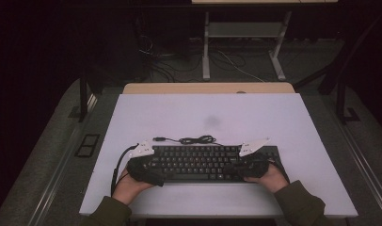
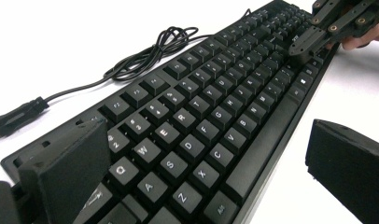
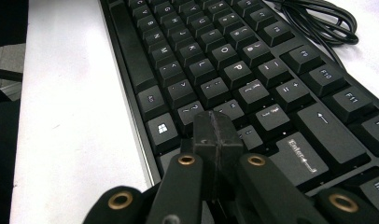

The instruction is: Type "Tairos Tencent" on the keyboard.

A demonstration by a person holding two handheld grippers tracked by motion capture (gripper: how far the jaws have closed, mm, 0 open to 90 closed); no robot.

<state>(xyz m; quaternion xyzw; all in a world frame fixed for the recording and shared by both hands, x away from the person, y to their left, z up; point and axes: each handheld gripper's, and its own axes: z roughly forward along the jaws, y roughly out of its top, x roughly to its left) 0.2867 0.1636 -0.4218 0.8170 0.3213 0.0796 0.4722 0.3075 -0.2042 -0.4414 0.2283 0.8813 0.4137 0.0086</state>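
A black keyboard (image 1: 203, 162) lies on the white table (image 1: 203, 113), near its front edge. Its coiled cable (image 1: 194, 140) rests just behind it, ending in a USB plug (image 2: 15, 119). My left gripper (image 1: 147, 172) is at the keyboard's left end (image 2: 201, 116). It is open wide (image 2: 208, 158), with one jaw over the back-left keys and the other off the front edge, clear of it. My right gripper (image 1: 236, 165) is shut with nothing in it. Its tip (image 3: 215, 126) hovers low over the keys near the right shift, and it also appears (image 2: 304, 46) in the left gripper view.
Bare white tabletop stretches behind the cable (image 3: 318, 18) and to both sides. A faint grey smudge (image 1: 211, 121) marks its middle. Beyond the table stand a metal desk frame (image 1: 245, 33) and loose floor cables (image 1: 170, 61). Green-sleeved forearms (image 1: 299, 202) enter from below.
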